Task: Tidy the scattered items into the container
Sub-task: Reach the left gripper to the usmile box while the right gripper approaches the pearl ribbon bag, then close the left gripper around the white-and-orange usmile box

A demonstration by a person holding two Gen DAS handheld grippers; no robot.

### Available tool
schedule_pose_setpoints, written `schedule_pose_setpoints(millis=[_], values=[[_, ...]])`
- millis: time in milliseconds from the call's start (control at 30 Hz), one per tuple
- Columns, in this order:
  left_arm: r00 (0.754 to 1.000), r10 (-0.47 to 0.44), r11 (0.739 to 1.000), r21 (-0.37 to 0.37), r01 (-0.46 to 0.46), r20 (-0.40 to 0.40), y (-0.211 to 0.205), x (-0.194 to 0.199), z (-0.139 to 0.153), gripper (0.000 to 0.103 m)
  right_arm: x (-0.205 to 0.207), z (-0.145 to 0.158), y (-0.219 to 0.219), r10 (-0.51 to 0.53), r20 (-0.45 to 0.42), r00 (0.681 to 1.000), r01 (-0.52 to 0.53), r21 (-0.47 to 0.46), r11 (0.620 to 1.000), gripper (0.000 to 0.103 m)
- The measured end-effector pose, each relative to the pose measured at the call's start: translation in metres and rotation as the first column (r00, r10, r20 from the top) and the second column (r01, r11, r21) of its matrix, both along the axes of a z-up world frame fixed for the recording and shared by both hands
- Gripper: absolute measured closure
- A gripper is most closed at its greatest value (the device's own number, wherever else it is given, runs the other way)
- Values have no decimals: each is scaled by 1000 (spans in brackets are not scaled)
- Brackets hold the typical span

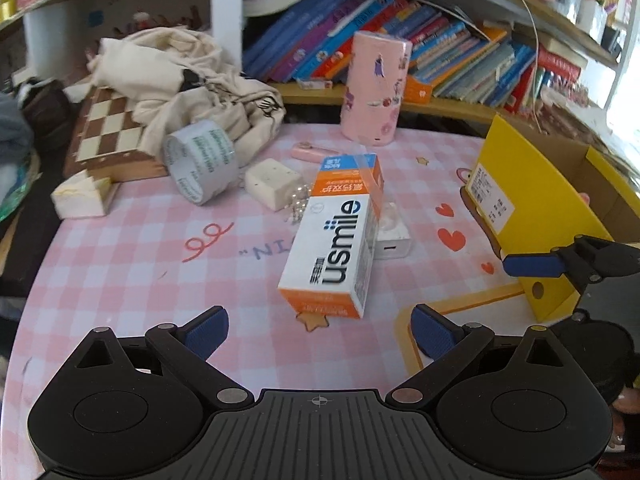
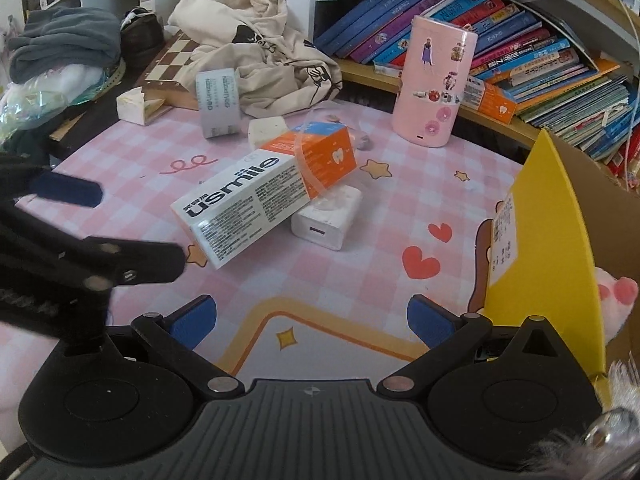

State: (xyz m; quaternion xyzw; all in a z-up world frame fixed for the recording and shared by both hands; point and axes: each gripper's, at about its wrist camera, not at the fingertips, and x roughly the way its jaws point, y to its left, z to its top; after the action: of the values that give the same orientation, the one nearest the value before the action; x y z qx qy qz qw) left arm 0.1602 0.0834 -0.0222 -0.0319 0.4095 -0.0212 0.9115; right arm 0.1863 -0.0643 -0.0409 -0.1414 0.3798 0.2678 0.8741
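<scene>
Both tongs, left tongs and right tongs, gape wide and empty above the pink checked tabletop. Farther on, the usmile box lies propped on a white charger. Right, the yellow cardboard box (a plush toy inside) stands open.

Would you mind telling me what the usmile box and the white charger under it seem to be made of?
The usmile box looks like printed paperboard: sharp folded edges, slight sheen. The white charger looks like smooth moulded plastic: rounded corners, a port in its end. Both are judged by look only.
</scene>
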Motion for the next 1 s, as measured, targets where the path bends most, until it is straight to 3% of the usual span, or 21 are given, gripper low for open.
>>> schedule_pose_setpoints(millis=[133,367,600,700,1000], values=[[999,-45,999,-9,45,-6,-2,21,-4,7,4,-3,1,9,-12,1000,-9,-1,1000,0],[996,-85,996,-43,83,-41,-1,58,-15,25,15,-9,-2,-31,-31,999,31,-11,999,1],[992,-99,994,-47,96,-73,-3,85,-27,32,22,-14,-2,-50,-46,998,50,-6,999,2],[992,-92,995,-57,88,-82,-1,90,-33,41,24,-13,-3,-58,-31,998,58,0,998,2],[994,-88,985,-153,78,-61,12,78,-28,52,32,-14,1,-65,-22,998,65,3,998,2]])
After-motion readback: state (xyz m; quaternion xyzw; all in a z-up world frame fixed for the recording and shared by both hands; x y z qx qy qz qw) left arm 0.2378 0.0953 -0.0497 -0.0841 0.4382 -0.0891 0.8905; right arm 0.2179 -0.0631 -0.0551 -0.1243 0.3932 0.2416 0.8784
